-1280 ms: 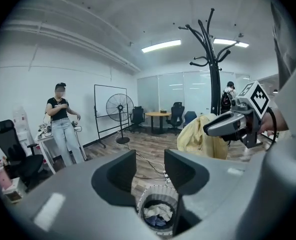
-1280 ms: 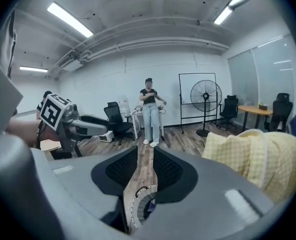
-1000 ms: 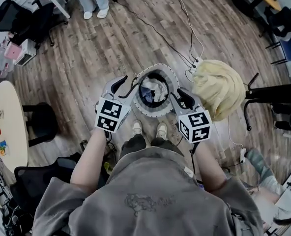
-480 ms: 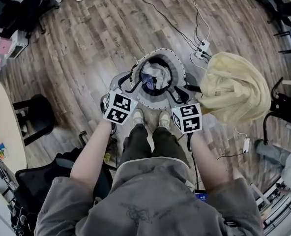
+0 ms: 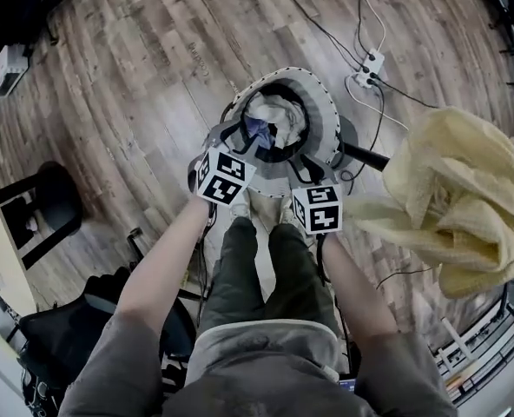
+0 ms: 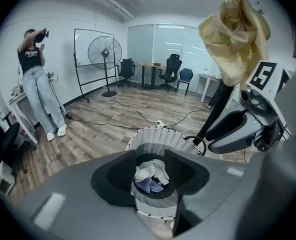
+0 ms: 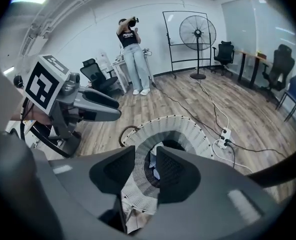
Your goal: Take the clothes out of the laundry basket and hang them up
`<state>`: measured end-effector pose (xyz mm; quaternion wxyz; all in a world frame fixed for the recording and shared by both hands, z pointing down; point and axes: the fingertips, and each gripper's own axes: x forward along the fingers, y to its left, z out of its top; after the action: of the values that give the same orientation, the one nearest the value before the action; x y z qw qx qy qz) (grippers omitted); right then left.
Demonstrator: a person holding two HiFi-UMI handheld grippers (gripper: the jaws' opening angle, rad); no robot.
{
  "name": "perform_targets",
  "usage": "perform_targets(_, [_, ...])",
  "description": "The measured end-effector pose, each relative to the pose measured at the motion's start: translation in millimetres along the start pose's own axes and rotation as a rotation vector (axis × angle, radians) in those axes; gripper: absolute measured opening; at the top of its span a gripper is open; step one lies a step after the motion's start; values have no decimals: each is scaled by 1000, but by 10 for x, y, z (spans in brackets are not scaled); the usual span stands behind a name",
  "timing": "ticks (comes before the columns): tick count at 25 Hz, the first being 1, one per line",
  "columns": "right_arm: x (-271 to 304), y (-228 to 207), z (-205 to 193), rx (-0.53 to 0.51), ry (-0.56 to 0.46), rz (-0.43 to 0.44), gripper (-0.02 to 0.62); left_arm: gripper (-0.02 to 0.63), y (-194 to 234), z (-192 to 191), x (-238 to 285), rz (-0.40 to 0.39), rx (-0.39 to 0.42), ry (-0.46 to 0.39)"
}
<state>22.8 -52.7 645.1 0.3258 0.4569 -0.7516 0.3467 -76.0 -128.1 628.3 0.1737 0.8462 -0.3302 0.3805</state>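
A white woven laundry basket (image 5: 322, 111) stands on the wood floor in front of the person's feet. Inside it lie crumpled white and blue clothes (image 5: 270, 124). My left gripper (image 5: 240, 144) hangs over the basket's near left rim. In the left gripper view my left gripper (image 6: 150, 171) is open, with the clothes (image 6: 149, 176) seen through the gap. My right gripper (image 5: 319, 170) hangs at the near right rim. My right gripper (image 7: 145, 171) is open; its jaws have just been opening and hold nothing. A pale yellow garment (image 5: 448, 189) hangs at the right.
A power strip (image 5: 372, 63) with cables lies on the floor beyond the basket. A black stand (image 6: 215, 111) bears the yellow garment (image 6: 235, 34). A black chair (image 5: 44, 198) stands at the left. A person (image 7: 133, 54) and a floor fan (image 7: 198, 34) are farther off.
Both grippers have dropped from above the basket to its near rim. The head view has closed in on the basket, and the yellow garment now looms larger at the right.
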Motion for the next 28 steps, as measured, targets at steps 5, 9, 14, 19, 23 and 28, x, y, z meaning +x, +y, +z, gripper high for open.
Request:
perform_targets(5, [635,-266,-307,85,-4,-33,177,178,55,-407,693,-30,-54,40])
perform_targets(9, [1112,-551,-513,120,-12,-56,183,178,26,-683,1198,-52,-39,64])
perform_targets(14, [1601,-775,-759,150,-11,-60,183,178,44,-1060,1728,-54,-84,85])
perform_targets(19, [1991,-857,-1146,184,26,-65,183,178,-26,-1503,2106,-49,-96,144])
perform_targets(23, [2222,-779,-1466,189,78,-50,189,178,-77,-1694,2362,-34,-107,167])
perform_targets(28, [2470,-677,-1666,206,103,-28,193,178,182,-2004,2519,66,-287,161])
